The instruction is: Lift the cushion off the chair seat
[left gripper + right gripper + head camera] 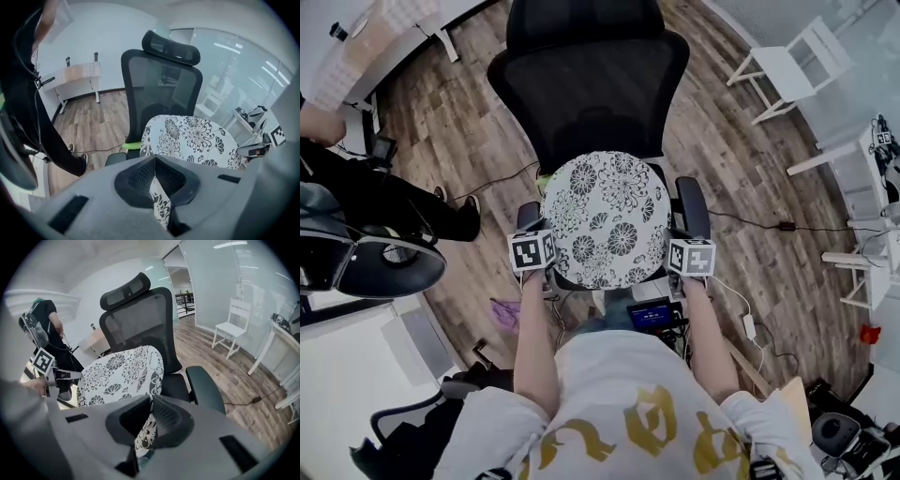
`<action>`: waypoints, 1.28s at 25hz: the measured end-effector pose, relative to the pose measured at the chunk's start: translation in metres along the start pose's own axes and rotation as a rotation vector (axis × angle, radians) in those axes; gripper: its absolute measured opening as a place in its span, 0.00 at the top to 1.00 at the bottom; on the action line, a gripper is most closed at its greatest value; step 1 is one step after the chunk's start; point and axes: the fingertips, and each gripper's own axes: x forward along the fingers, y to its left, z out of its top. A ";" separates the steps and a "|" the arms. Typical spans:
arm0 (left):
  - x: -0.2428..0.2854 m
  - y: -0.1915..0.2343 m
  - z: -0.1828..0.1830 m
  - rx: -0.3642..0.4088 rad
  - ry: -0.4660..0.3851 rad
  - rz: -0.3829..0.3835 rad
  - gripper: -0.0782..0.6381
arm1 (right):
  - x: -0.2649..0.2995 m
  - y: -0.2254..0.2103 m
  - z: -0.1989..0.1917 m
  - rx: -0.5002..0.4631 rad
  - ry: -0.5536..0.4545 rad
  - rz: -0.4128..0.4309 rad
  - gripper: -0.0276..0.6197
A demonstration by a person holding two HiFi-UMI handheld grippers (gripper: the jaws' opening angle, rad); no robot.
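Observation:
A round white cushion with black flower print hangs above the seat of a black mesh office chair. My left gripper is shut on the cushion's near left edge, and my right gripper is shut on its near right edge. In the left gripper view the cushion spreads ahead of the jaws, with a fold of its fabric pinched between them. The right gripper view shows the same cushion and a pinched fold. The seat under the cushion is mostly hidden.
The chair's armrests stick out at both sides of the cushion. A person in black sits at the left. A white chair stands at the back right, and cables run over the wood floor.

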 end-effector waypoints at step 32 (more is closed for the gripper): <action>-0.030 -0.005 0.015 -0.010 -0.062 -0.050 0.88 | -0.039 -0.002 0.012 -0.122 -0.053 -0.063 0.93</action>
